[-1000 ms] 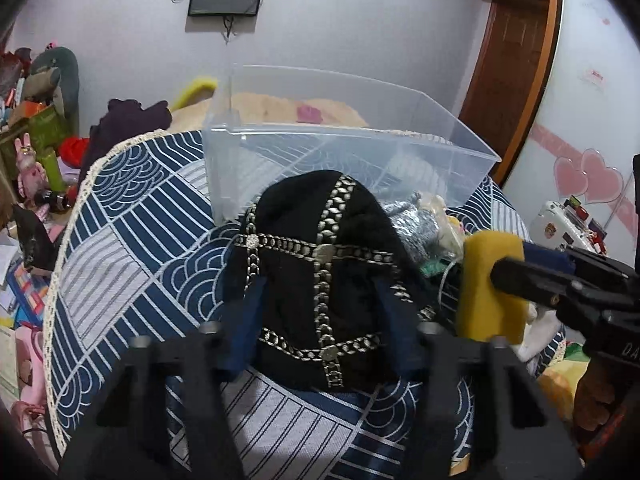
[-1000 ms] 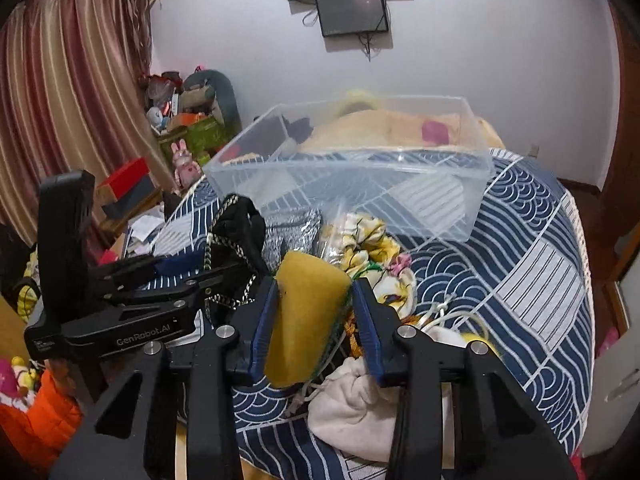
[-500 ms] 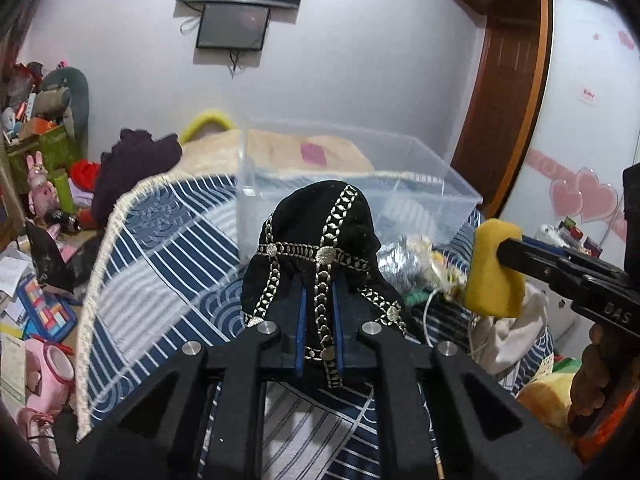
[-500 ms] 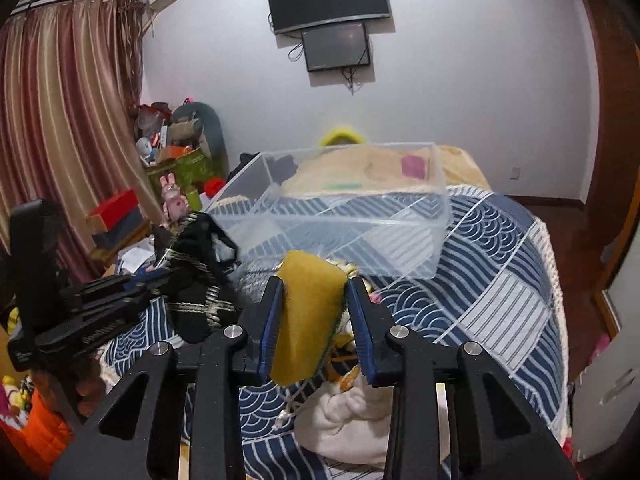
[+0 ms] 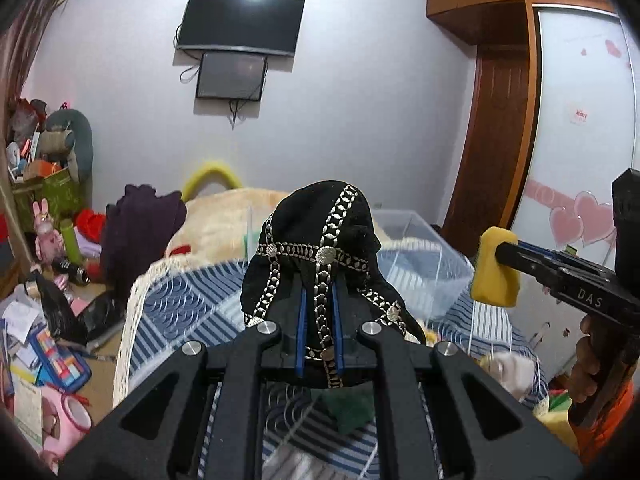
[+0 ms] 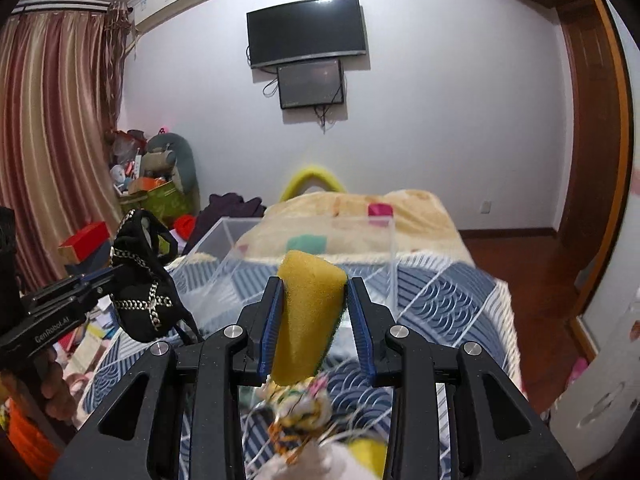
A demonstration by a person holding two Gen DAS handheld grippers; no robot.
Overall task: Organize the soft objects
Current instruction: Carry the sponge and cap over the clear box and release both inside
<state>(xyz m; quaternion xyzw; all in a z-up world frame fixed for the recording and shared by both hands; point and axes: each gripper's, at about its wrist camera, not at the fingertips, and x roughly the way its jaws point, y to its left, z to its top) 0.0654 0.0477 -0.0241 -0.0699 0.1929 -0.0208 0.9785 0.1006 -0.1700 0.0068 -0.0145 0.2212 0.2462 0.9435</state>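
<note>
My left gripper (image 5: 319, 300) is shut on a black fabric item with silver chain trim (image 5: 320, 240) and holds it raised above the bed. It also shows in the right wrist view (image 6: 144, 284), at the left. My right gripper (image 6: 314, 292) is shut on a yellow sponge (image 6: 308, 312), also lifted; the sponge shows at the right of the left wrist view (image 5: 494, 268). A clear plastic bin (image 6: 280, 264) stands on the blue patterned bedspread (image 6: 440, 292), just beyond both grippers.
Loose soft items lie on the bedspread below the grippers, among them a white cloth (image 5: 508, 364) and a multicoloured bundle (image 6: 300, 408). A beige blanket (image 6: 360, 216) lies behind the bin. Clutter covers the floor at the left (image 5: 44, 344).
Both grippers have risen and tilted up with their loads. The left gripper closed on the black fabric item a second ago and lifted it off the bedspread.
</note>
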